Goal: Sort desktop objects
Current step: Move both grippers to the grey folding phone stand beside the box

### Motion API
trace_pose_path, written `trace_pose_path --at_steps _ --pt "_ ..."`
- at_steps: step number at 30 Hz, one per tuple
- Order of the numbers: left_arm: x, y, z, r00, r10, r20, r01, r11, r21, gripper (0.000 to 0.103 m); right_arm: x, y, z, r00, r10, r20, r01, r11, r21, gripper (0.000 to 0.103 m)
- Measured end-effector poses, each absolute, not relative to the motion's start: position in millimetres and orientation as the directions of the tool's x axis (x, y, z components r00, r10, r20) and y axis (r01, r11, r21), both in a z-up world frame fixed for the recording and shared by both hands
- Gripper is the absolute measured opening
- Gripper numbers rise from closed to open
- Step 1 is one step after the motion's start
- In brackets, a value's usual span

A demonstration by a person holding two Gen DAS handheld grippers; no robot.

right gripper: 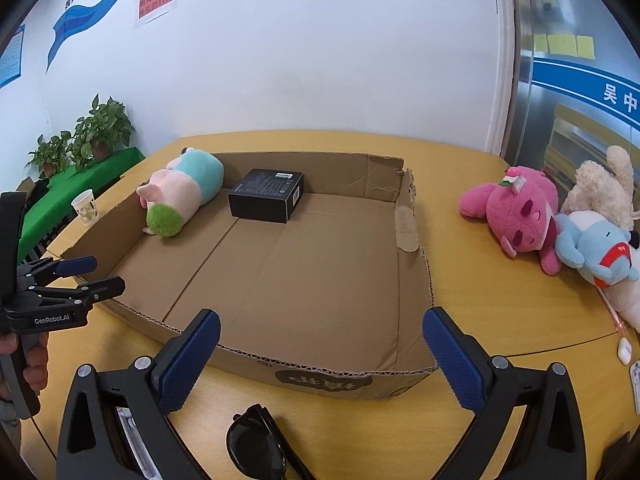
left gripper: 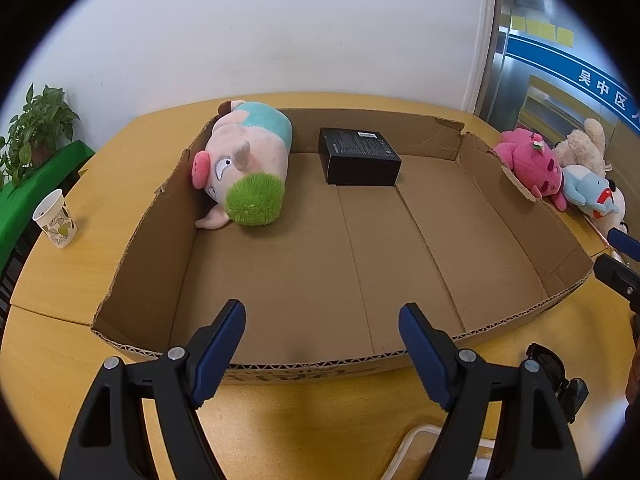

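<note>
Black sunglasses (right gripper: 256, 444) lie on the counter (right gripper: 500, 312) just below the right gripper (right gripper: 320, 360), nearest it; both grippers' fingers spread, empty.

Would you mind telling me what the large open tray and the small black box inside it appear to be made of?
The tray looks like brown corrugated cardboard with a matte finish: the fluted layer shows along its cut rim. The black box appears to be printed paperboard, smooth with a faint sheen and small pale lettering, though I cannot rule out plastic.
</note>
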State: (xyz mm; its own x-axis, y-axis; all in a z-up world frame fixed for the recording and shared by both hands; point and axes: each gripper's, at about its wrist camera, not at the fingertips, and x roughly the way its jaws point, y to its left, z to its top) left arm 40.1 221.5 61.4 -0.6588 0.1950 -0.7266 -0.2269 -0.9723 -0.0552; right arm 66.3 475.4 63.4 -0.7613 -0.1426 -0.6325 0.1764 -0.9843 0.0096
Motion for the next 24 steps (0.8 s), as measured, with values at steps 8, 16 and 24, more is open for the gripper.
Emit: trace_pose_path --at_steps 8,16,24 --pt "44.5 218.4 64.8 -0.625 0.245 -0.741 -0.254 -0.962 -0.104 0.079 107.0 478.1 54.3 -0.649 -0.374 -0.663 0.401 -0.908 0.119 0.103" --pt "73.2 215.0 96.3 -0.682 0.265 -0.682 -0.273 -0.957 -0.099 0.079 151.6 438.9 1.8 -0.400 -0.521 -0.754 0.559 -0.791 0.250 0.102" --pt "97.3 219.8 76.6 -0.614 0.318 -0.722 -0.349 -0.930 -0.113 0.079 160.6 401.7 -36.4 -0.312 -0.480 -0.820 0.618 -0.758 0.209 0.081"
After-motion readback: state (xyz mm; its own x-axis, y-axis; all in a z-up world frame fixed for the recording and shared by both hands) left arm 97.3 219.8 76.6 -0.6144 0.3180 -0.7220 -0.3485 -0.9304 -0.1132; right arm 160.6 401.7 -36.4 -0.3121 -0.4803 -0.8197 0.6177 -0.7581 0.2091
